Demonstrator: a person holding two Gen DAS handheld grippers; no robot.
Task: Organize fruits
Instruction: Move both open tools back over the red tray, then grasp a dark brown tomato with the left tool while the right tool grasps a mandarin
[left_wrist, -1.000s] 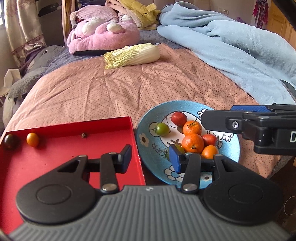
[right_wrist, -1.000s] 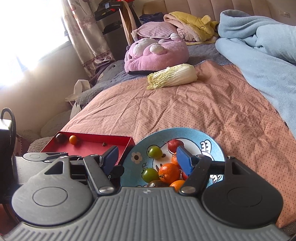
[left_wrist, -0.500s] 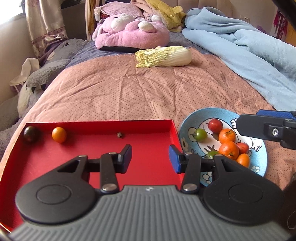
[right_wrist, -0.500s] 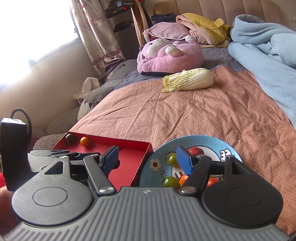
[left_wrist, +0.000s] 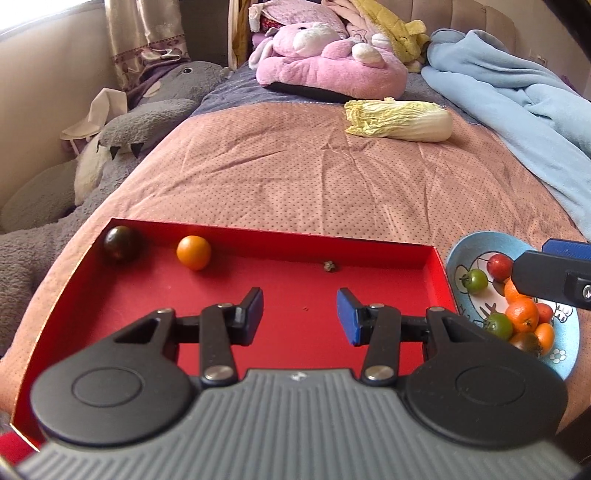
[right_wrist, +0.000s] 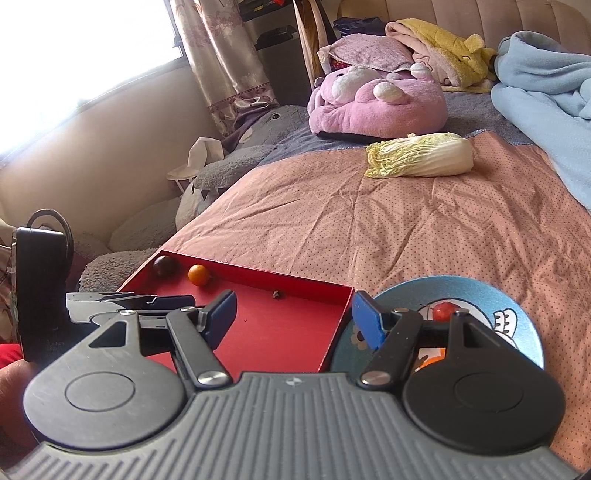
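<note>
Now, left gripper (left_wrist: 300, 312): spread wide, holding nothing, over the red tray.
Right gripper (right_wrist: 293, 317): spread wide, holding nothing.
Red tray (left_wrist: 155, 291): flat cardboard; round orange tomato (left_wrist: 193, 252) and dark tomato (left_wrist: 121, 243) along its far edge.
Blue plate (left_wrist: 565, 354): glossy, heaped with round fruit.

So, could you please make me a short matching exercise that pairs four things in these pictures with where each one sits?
Things:
1. dark tomato
2. green tomato
3. cabbage
4. pink plush

Places:
A. on the blue plate
B. far left corner of the red tray
C. beyond the cabbage
D. on the bedspread, beyond the tray

Pairs: 1-B, 2-A, 3-D, 4-C
</note>
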